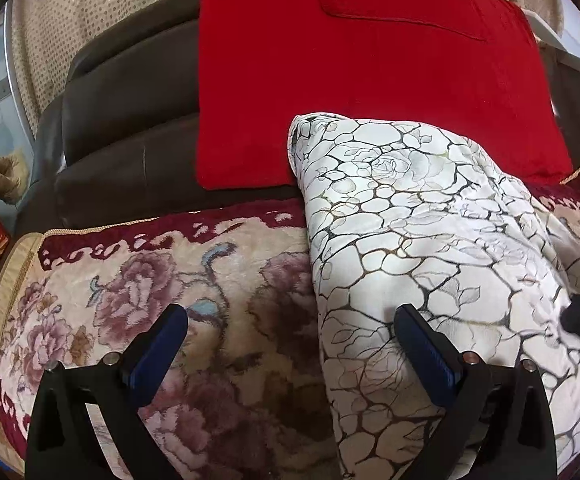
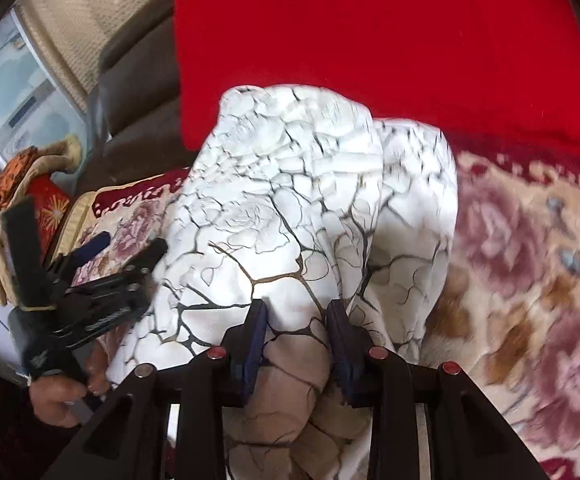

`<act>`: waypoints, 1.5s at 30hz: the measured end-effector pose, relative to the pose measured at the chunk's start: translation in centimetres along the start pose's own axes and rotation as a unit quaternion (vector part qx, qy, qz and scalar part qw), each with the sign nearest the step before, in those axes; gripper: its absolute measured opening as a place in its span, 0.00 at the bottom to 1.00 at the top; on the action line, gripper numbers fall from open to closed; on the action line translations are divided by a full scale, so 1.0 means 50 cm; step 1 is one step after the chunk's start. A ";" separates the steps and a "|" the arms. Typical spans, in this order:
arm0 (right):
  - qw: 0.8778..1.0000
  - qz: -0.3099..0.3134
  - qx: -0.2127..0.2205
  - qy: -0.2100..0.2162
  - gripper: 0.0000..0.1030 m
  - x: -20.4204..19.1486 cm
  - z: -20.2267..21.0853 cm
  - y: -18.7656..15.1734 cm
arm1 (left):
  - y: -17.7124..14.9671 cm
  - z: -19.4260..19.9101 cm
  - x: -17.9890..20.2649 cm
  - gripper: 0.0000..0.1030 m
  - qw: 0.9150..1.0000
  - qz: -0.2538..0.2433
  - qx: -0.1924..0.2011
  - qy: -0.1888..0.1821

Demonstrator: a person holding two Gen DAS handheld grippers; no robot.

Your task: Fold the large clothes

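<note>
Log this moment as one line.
left gripper: open, beside garment | right gripper: shut on white garment | garment bunched on floral sofa cover

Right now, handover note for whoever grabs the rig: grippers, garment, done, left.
Left gripper: open, holding nothing, over the left edge of the white crackle-print garment; one finger sits above the floral sofa cover, the other above the garment.
Right gripper: fingers narrowed around a bunched fold of the garment; they look clamped on it.
Garment: lies on the floral cover as a long strip, its far end against the red cushion.
Done: it looks folded lengthwise at least once.
Left: probably regrip with the left gripper, fold crosswise, flatten.
</note>
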State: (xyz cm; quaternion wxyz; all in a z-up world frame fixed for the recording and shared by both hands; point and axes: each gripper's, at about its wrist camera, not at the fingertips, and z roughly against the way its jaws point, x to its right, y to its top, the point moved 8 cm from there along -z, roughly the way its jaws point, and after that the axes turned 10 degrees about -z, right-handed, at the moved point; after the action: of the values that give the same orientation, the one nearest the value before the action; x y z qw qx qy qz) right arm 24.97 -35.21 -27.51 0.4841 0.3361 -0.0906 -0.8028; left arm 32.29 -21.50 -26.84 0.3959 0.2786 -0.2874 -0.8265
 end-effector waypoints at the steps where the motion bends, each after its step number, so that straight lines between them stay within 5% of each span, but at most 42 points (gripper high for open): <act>1: 1.000 -0.007 -0.001 0.003 0.35 0.000 0.004 0.001 | -0.001 0.001 -0.002 0.99 1.000 -0.001 0.000 0.000; 11: 0.999 0.027 0.022 0.008 0.35 -0.068 0.082 -0.005 | 0.000 0.013 -0.010 0.99 1.000 0.001 0.005 -0.005; 19: 1.000 0.016 0.000 -0.021 0.36 -0.040 0.011 -0.039 | -0.011 0.022 -0.009 0.99 1.000 -0.015 0.007 -0.004; 34: 1.000 0.025 0.010 -0.003 0.36 -0.076 0.080 -0.034 | -0.007 0.027 -0.016 0.99 1.000 -0.008 0.010 -0.006; 45: 0.999 0.022 -0.015 -0.030 0.44 -0.054 0.033 -0.044 | -0.012 0.015 -0.014 0.99 1.000 -0.007 0.000 -0.010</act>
State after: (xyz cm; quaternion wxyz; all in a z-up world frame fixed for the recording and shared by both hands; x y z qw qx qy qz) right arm 23.19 -32.10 -26.07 0.5036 0.3021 -0.1002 -0.8032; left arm 31.86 -20.45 -26.59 0.3871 0.2722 -0.2896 -0.8320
